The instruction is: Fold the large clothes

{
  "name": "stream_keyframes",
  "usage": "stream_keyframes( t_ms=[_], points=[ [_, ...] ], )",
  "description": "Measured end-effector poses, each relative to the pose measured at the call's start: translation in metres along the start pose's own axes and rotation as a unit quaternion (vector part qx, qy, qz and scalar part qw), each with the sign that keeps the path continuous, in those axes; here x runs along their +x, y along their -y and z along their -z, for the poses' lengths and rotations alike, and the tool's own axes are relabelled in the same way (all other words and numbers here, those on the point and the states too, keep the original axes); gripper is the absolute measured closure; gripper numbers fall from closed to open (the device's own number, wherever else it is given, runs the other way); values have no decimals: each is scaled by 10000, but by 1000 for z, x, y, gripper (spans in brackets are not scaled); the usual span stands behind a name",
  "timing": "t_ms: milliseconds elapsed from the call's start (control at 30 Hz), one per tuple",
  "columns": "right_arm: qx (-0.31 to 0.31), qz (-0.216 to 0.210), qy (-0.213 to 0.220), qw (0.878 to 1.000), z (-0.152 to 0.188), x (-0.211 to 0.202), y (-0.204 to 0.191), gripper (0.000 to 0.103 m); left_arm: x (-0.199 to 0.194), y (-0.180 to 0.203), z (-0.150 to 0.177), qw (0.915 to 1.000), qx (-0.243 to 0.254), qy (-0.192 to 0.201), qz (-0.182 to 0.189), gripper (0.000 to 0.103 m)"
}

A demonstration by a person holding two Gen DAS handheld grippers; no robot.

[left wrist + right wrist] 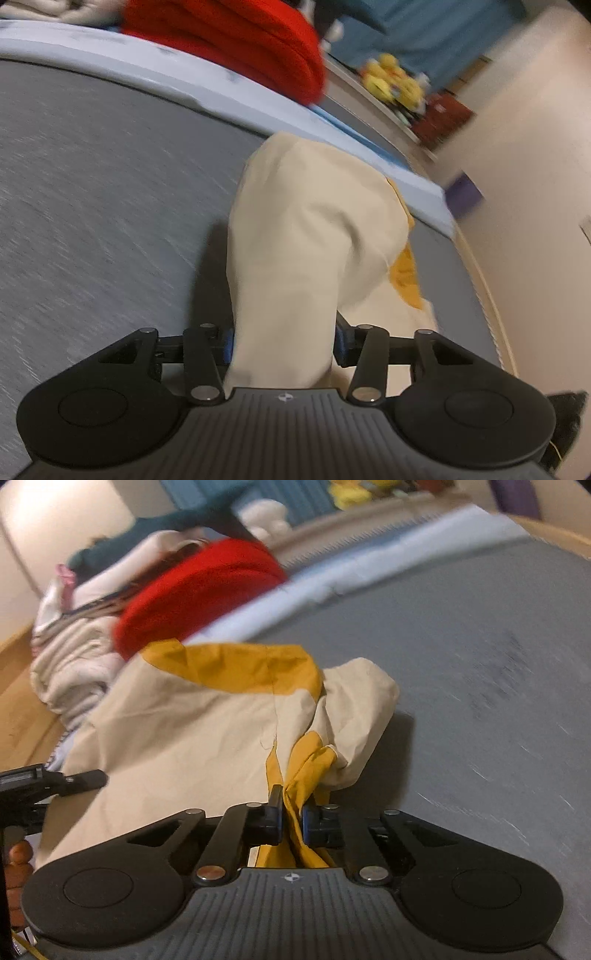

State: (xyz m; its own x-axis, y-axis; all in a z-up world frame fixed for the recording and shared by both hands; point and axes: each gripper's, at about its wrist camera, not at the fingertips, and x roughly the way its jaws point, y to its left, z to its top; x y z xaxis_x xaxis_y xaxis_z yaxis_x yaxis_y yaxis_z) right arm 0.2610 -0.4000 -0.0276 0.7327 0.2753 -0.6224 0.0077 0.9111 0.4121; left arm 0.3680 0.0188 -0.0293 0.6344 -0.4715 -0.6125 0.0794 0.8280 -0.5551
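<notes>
Your right gripper [292,818] is clenched on a bunched yellow fold of the cream and mustard-yellow cotton garment [207,723]. Your left gripper [282,341] has a thick cream fold between its fingers, and the pads seem to press on it. The garment lies on the grey mat [480,672] and stretches from both tongs toward the far side, where the red knitted piece [199,590] rests. Both hands are equally near.

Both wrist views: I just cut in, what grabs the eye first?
The cream and mustard garment on the grey bed surface, pinched by the right gripper and bunched between the left gripper's fingers. Behind it, a bright red garment tops a laundry pile.
</notes>
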Motion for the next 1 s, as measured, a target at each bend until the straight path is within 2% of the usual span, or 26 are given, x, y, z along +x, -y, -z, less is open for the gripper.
stream_keyframes(
  t_ms=[33, 133, 200, 267, 333, 400, 433, 467, 500, 567, 667, 733, 867, 933, 1000],
  points=[
    [-91, -10, 31, 10000, -1, 6, -9, 94, 0, -5, -5, 9997, 1, 57, -227, 40],
    [-279, 247, -209, 9991, 0, 27, -20, 93, -4, -23, -14, 9957, 56, 25, -922, 39],
    [-420, 405, -423, 9974, 5, 35, -23, 92, -17, -28, -17, 9938, 105, 57, -1101, 39],
    [-604, 656, -524, 9946, 7, 39, -24, 91, -31, -31, -16, 9964, 27, -41, -848, 39],
    [-500, 671, -514, 9952, 5, 35, -23, 90, -37, -25, -6, 9978, 236, -400, -473, 39],
    [-347, 795, -398, 9954, 1, 29, -23, 86, -33, -15, 14, 9909, 767, -928, -604, 35],
    [-271, 859, -312, 9955, -1, 24, -20, 84, -29, -11, 27, 9837, 1066, -1202, -803, 23],
    [-183, 809, -230, 9963, -1, 16, -19, 81, -29, -10, 35, 9805, 1165, -1294, -907, 18],
    [-113, 700, -228, 9972, 1, 11, -18, 79, -32, -12, 42, 9808, 1089, -1369, -863, 15],
    [-13, 440, -442, 9981, 8, 3, -12, 64, -38, -21, 48, 9846, 652, -1514, -581, 15],
    [-74, 236, -974, 9949, 23, 0, -6, 53, -39, -31, 62, 9831, 234, -1780, -372, 15],
    [-234, 218, -1166, 9927, 33, -5, -4, 48, -35, -34, 76, 9824, -103, -1859, -184, 20],
    [-311, 256, -1209, 9918, 36, -13, -1, 48, -36, -22, 87, 9876, -58, -1553, -241, 21],
    [-260, 312, -1170, 9923, 33, -17, 1, 48, -40, -25, 86, 9872, -205, -1577, -80, 23],
    [-202, 311, -1175, 9924, 31, -20, 2, 48, -42, -21, 85, 9864, -135, -1639, 18, 24]
  ],
)
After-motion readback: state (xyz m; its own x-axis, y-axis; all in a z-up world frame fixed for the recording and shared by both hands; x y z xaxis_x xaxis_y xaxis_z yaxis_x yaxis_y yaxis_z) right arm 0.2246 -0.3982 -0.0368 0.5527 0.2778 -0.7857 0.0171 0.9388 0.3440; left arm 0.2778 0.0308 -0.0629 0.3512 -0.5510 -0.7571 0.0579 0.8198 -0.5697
